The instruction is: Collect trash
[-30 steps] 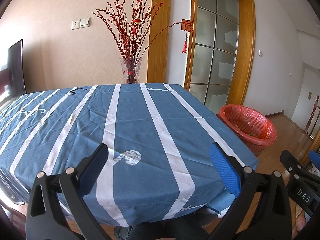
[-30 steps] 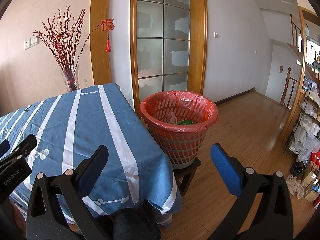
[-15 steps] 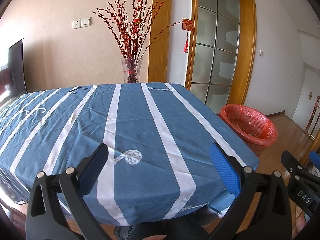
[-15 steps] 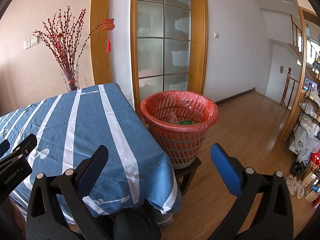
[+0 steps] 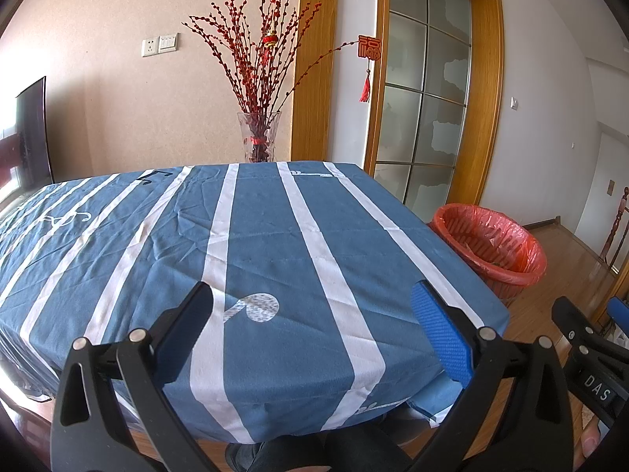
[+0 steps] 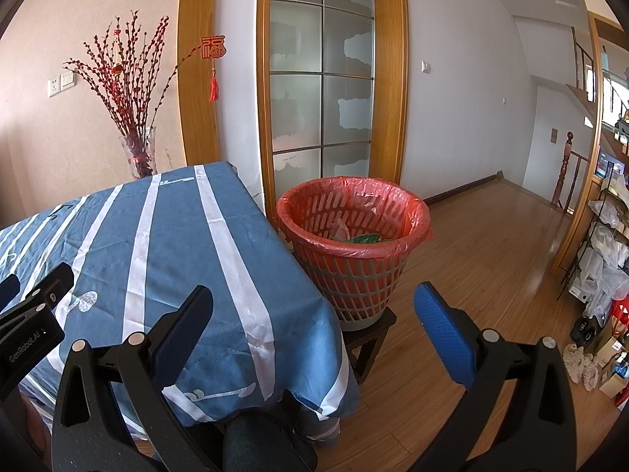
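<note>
Two grippers are in your hands, both spread wide with nothing between the pads: your left gripper [image 5: 312,324] hangs over the near edge of the one table [image 5: 275,236], above its blue cloth with white stripes, and your right gripper [image 6: 314,324] sits off the table's near right corner, facing the floor. One glass vase [image 5: 259,137] of red branches stands behind the far edge. One red-lined trash basket [image 6: 354,244] rests on a low stool [image 6: 369,334] just beside the table's right edge, with green and white trash [image 6: 359,238] inside. Compared with a second ago, nothing has visibly shifted; both grippers stay equally wide.
</note>
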### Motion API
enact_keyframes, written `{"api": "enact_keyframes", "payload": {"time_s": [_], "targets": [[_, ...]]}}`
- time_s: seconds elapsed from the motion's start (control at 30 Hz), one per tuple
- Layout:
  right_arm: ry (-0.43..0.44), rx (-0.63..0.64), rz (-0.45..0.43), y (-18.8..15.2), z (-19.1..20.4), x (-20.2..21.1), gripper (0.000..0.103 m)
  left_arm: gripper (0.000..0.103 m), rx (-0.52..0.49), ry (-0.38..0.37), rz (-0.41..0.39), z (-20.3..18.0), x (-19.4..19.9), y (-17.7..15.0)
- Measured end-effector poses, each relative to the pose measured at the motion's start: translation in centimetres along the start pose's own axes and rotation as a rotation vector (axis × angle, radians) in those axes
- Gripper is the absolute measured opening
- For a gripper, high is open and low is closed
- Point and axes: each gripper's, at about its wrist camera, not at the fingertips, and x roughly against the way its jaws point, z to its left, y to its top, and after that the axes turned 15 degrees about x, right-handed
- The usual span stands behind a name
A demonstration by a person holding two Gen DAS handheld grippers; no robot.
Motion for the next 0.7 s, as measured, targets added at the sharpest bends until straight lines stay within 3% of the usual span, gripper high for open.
{"api": "enact_keyframes", "payload": {"time_s": [0.7], "targets": [[0.002, -0.001, 0.002, -0.21, 0.26, 0.08, 0.101, 0.099, 0.001, 0.001, 0.003, 0.01, 0.00, -0.08]]}}
